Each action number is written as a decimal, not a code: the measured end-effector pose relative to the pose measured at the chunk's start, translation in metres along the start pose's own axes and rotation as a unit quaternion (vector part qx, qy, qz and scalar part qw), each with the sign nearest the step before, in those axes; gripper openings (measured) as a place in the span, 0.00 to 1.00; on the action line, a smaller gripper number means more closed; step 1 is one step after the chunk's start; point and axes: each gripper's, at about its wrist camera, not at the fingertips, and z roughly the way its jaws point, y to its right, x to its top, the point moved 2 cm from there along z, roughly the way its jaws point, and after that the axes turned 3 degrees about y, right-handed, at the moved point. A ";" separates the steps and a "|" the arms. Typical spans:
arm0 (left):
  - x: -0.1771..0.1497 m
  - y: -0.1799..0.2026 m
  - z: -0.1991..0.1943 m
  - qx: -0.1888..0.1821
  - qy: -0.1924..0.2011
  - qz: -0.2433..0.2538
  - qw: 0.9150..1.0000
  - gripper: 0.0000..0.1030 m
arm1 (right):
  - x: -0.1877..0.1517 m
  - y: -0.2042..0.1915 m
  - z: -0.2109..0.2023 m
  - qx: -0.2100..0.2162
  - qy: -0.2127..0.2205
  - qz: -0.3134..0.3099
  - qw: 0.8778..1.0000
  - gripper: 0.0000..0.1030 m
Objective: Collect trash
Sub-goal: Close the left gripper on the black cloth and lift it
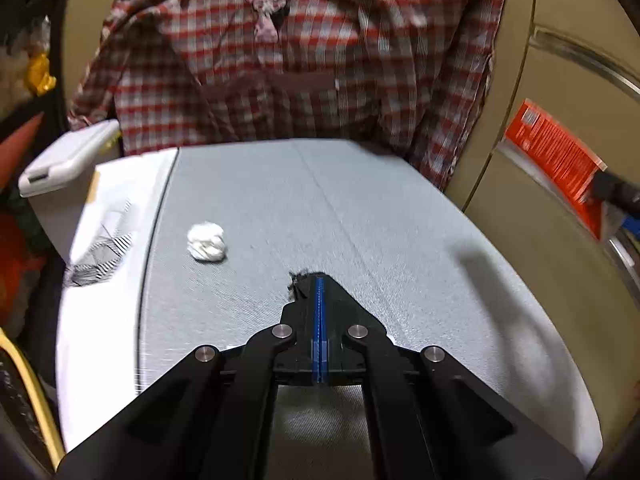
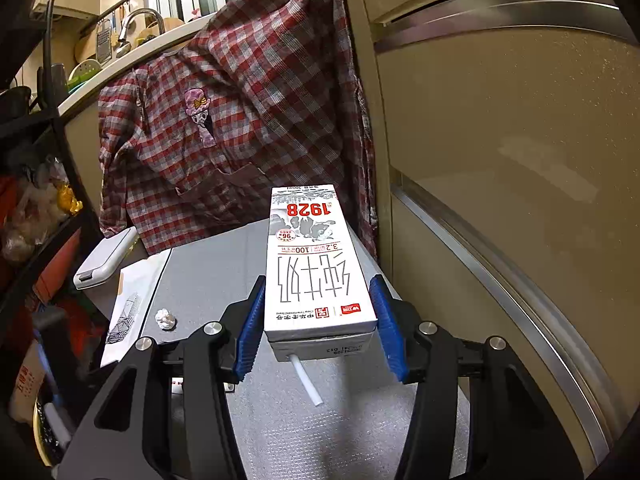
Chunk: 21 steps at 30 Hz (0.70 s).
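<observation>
My left gripper (image 1: 319, 280) is shut low over the grey mat (image 1: 380, 216). A small black scrap of fluff (image 1: 295, 282) sticks out at the left of its tips, pinched there. A crumpled white paper ball (image 1: 207, 242) lies on the mat, ahead and to the left. My right gripper (image 2: 318, 284) is shut on a white milk carton (image 2: 316, 256) printed "1928". The blue pads (image 2: 252, 320) press its two sides, and a white straw (image 2: 306, 380) juts from its near end. The paper ball (image 2: 165, 319) sits to its lower left. In the left wrist view the carton (image 1: 556, 160) shows orange-red at the right edge.
A white lidded bin (image 1: 68, 160) stands off the mat's far left corner, next to a white sheet with a black pattern (image 1: 102, 248). A red plaid shirt (image 1: 300, 80) hangs behind the surface. Beige cabinet doors (image 2: 520, 160) close the right side. Cluttered shelves (image 2: 36, 200) stand at the left.
</observation>
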 end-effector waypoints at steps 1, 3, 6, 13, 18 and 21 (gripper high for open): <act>0.002 0.000 -0.005 0.000 0.003 0.000 1.000 0.00 | 0.000 0.001 -0.001 0.000 0.001 0.001 1.000 0.50; 0.006 -0.002 -0.020 0.002 0.016 0.003 1.000 0.00 | 0.001 0.002 -0.003 0.001 0.002 0.002 1.000 0.50; 0.009 -0.002 -0.032 -0.004 0.019 0.008 1.000 0.00 | 0.001 0.003 -0.007 0.000 0.004 0.006 1.000 0.50; -0.004 0.006 -0.009 -0.008 -0.020 0.005 1.000 0.54 | 0.005 0.006 -0.023 0.012 0.016 0.028 0.999 0.50; -0.011 0.014 0.016 -0.010 -0.043 0.004 0.999 0.54 | 0.002 0.017 -0.016 0.004 0.005 0.031 0.999 0.50; -0.014 0.021 0.035 -0.009 -0.060 0.010 0.998 0.54 | 0.001 0.024 -0.009 -0.001 -0.002 0.041 0.999 0.50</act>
